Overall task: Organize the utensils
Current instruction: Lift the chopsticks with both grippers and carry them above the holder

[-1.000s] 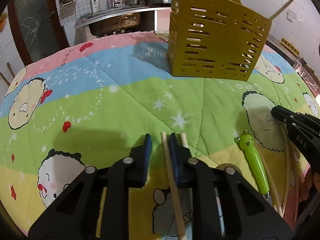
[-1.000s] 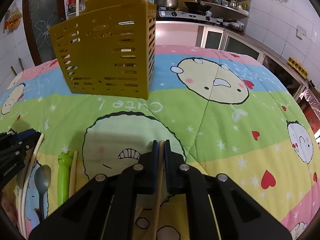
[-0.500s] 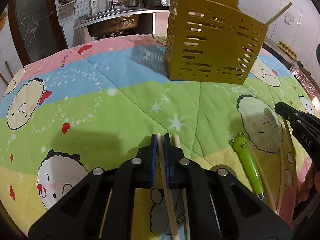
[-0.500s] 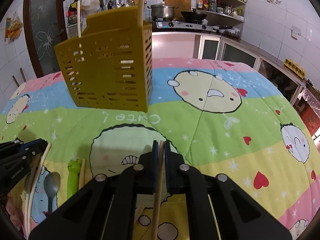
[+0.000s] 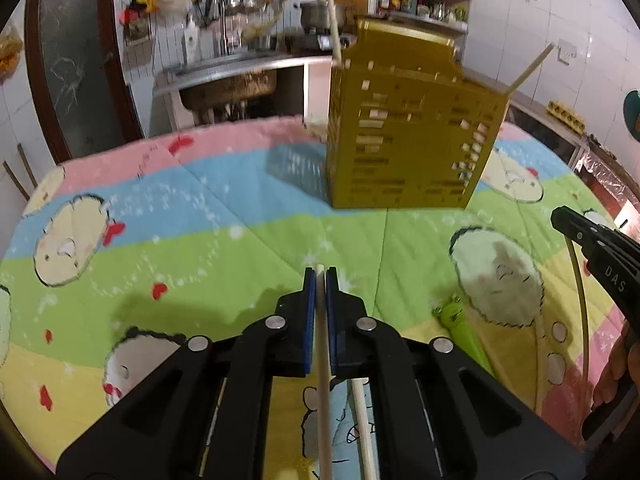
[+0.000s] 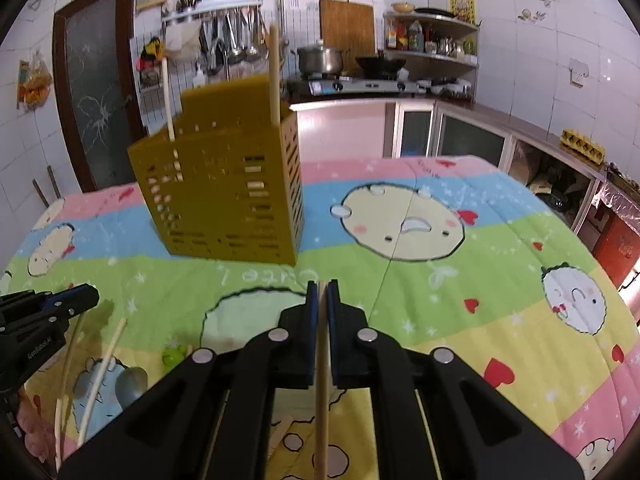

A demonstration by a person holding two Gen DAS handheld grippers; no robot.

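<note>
A yellow slotted utensil holder (image 5: 412, 136) stands upright on the cartoon quilt, with two chopsticks sticking out of it; it also shows in the right wrist view (image 6: 228, 196). My left gripper (image 5: 320, 276) is shut on a pale chopstick (image 5: 323, 380) and holds it above the quilt. My right gripper (image 6: 322, 286) is shut on a wooden chopstick (image 6: 321, 392), also lifted. A loose chopstick (image 5: 362, 420) lies under the left gripper. A green frog-handled spoon (image 5: 460, 324) lies between the grippers, its bowl (image 6: 130, 380) visible in the right wrist view.
More chopsticks (image 6: 100, 372) lie on the quilt near the spoon. The quilt (image 5: 200, 248) covers the table. Behind it are a sink (image 5: 228, 84), a stove with a pot (image 6: 324, 60) and shelves.
Both grippers have risen and tilted up with their chopsticks. The left gripper closed on its chopstick and lifted it off the quilt. The holder now looks nearer.
</note>
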